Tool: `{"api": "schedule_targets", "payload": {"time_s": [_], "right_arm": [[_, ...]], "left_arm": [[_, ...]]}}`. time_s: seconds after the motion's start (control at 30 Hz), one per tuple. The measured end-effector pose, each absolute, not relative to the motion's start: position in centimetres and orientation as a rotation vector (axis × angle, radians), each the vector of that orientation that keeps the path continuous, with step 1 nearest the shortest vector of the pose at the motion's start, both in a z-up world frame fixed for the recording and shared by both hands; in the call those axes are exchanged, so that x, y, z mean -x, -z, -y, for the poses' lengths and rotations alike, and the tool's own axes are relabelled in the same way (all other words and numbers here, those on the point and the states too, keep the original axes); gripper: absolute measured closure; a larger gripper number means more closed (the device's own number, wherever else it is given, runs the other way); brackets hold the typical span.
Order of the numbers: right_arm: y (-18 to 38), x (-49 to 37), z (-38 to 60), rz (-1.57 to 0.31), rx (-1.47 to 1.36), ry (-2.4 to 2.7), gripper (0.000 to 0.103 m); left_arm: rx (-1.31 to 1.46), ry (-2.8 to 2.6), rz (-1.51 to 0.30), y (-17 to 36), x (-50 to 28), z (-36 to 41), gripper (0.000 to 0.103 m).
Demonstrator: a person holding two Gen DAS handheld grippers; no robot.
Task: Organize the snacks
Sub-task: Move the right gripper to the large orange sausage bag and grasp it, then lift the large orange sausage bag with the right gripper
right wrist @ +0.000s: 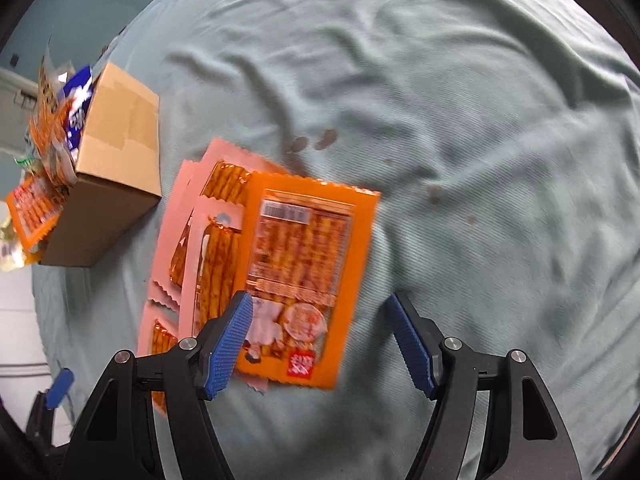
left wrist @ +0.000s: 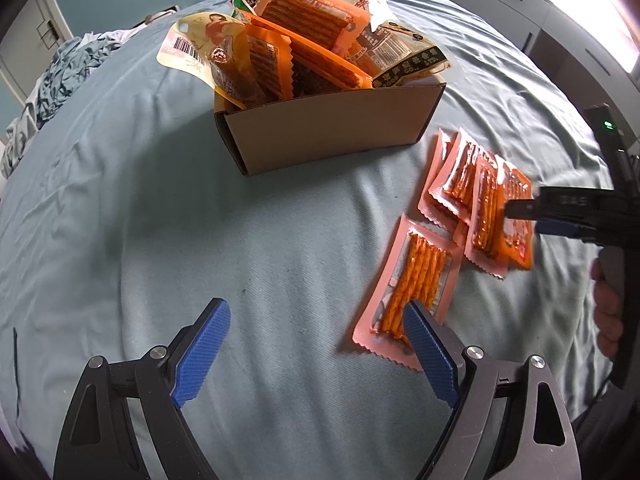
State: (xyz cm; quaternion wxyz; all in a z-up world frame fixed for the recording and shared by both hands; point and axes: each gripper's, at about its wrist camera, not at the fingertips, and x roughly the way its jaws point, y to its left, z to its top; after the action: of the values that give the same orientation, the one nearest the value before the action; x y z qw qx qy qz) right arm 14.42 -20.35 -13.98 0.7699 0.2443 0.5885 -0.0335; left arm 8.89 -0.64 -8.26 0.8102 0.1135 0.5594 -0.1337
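Bright orange rectangular foil snack packet (right wrist: 300, 280) lies flat atop overlapping pale pink sachets of spicy sticks (left wrist: 460, 184), on the wrinkled pale green bedsheet (left wrist: 200, 220) towards its right edge. Right tongs (right wrist: 320, 340) stand wide apart over the packet's near end, gripping nothing; contact of the left pad cannot be told. Left tongs (left wrist: 316, 344) wide open, empty, right pad overlapping a separate pink sachet (left wrist: 416, 284). Brown cardboard box (left wrist: 336, 128), packed with snack packets, stands further in.
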Motion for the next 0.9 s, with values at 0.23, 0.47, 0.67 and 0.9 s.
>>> {"api": "schedule_targets", "payload": {"time_s": [0.23,0.47,0.67,0.9], "right_arm": [[14.1,-14.9,19.0,-1.235,-0.492,0.033,0.028],[14.0,-13.8,19.9,-1.210,-0.591,-0.022,0.062],[11.7,-11.1,21.7,-1.154,-0.669,-0.032,0.064],[7.0,-4.9,24.8,-1.049,-0.785,-0.097,0.064]], "left_arm": [[-0.249,0.284,-1.205,8.5,-9.0,0.8,0.014],[-0.270,0.284,-1.199,8.6,-8.8,1.0,0.014],[-0.280,0.278,-1.186,8.4,-8.7,0.9,0.014],[-0.280,0.273,-1.184,8.4,-8.5,0.5,0.014]]}}
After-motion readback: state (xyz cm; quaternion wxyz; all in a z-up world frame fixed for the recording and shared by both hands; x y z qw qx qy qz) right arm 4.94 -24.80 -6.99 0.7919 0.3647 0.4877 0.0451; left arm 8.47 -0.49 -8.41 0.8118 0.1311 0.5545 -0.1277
